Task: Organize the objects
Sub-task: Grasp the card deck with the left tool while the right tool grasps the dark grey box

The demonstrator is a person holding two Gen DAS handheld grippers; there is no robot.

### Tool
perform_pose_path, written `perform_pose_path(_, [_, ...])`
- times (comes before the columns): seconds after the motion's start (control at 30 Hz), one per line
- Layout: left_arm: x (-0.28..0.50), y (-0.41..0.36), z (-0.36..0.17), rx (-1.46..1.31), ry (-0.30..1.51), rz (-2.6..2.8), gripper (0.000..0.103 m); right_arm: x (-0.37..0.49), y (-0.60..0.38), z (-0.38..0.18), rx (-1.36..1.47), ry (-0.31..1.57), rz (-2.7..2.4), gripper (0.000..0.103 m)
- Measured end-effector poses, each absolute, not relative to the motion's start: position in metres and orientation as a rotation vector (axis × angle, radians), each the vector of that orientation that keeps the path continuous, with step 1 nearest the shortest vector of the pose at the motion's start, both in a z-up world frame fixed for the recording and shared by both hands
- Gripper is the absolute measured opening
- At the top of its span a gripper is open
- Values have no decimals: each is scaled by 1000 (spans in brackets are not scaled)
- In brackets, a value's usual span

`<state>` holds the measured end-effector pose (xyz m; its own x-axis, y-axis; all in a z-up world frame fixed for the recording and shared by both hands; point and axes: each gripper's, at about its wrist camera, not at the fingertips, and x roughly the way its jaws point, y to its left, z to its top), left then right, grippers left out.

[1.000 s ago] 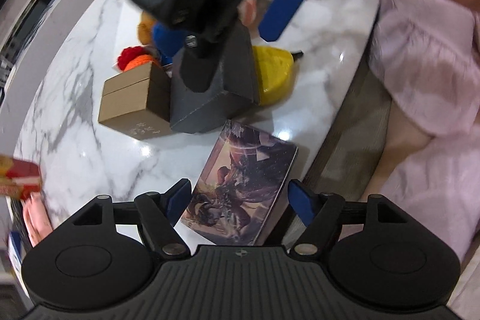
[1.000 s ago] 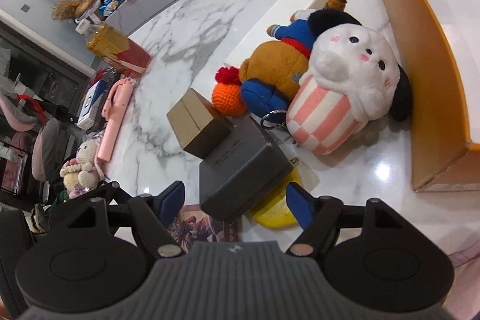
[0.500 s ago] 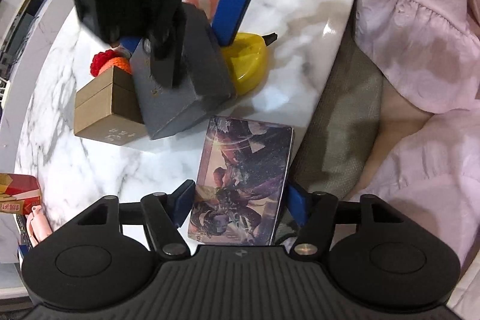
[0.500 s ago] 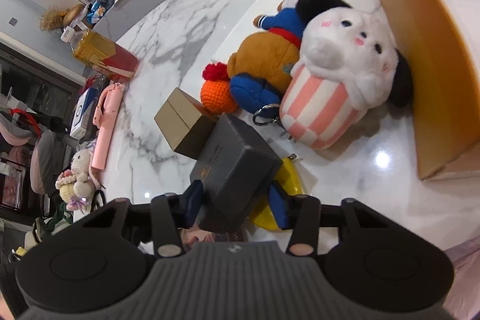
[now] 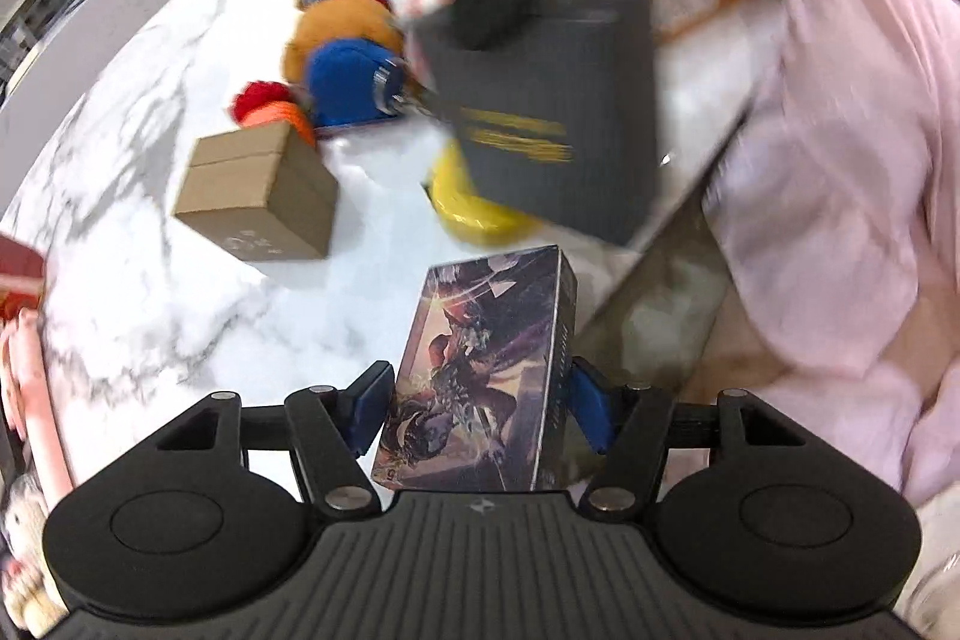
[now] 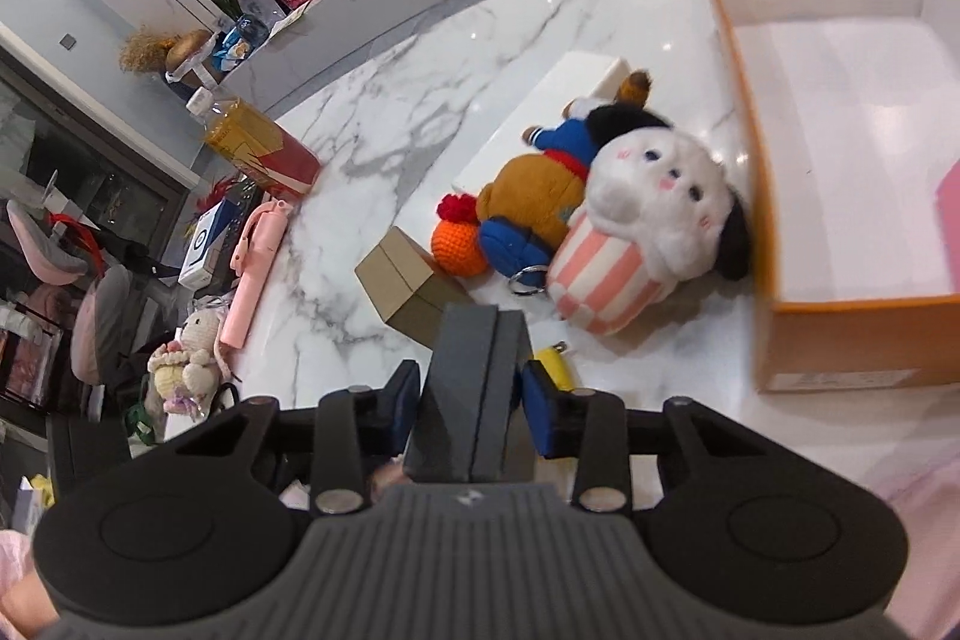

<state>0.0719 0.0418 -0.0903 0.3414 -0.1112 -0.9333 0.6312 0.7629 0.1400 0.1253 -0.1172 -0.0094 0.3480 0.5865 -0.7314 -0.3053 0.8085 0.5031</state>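
My left gripper (image 5: 480, 412) is shut on an illustrated card box (image 5: 486, 322), its blue pads against the box's two long sides, and the box is tilted up off the marble table (image 5: 150, 292). My right gripper (image 6: 471, 406) has a dark grey box (image 6: 474, 358) between its blue pads. Its jaws are closing and press on the box, which hangs above the table. In the left wrist view the dark grey box (image 5: 552, 112) is blurred, above a yellow object (image 5: 474, 214).
An open orange carton (image 6: 852, 340) stands at the right. Beside it lie a white striped plush (image 6: 636, 220), a brown plush (image 6: 534, 202), an orange knitted ball (image 6: 459, 250) and a small cardboard box (image 6: 408, 286). A red-gold box (image 6: 264, 154) and pink stick (image 6: 252, 250) are at the left edge.
The right gripper closed on the dark grey box and lifted it off the yellow object. The left gripper closed on the illustrated box and raised it off the table.
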Motion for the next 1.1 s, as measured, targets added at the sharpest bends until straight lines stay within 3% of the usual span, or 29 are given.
perform_pose_path(0.2, [99, 35, -80, 393, 1131, -499, 71, 106, -145, 6, 190, 1010, 517, 39])
perform_pose_path(0.37, [102, 1, -100, 593, 1103, -489, 70, 99, -159, -3, 96, 1007, 436, 39])
perform_pose_path(0.57, [100, -6, -113, 639, 1099, -477, 70, 100, -171, -21, 77, 1031, 392, 39])
perform_pose_path(0.73, [92, -13, -118, 683, 1069, -478, 74, 100, -170, -23, 75, 1018, 401, 39])
perform_pose_path(0.83, [80, -23, -120, 794, 1007, -455, 82, 100, -170, -24, 80, 1017, 406, 39])
perform_pose_path(1.1, [59, -43, -139, 992, 979, -407, 81, 100, -172, -24, 97, 1012, 409, 39])
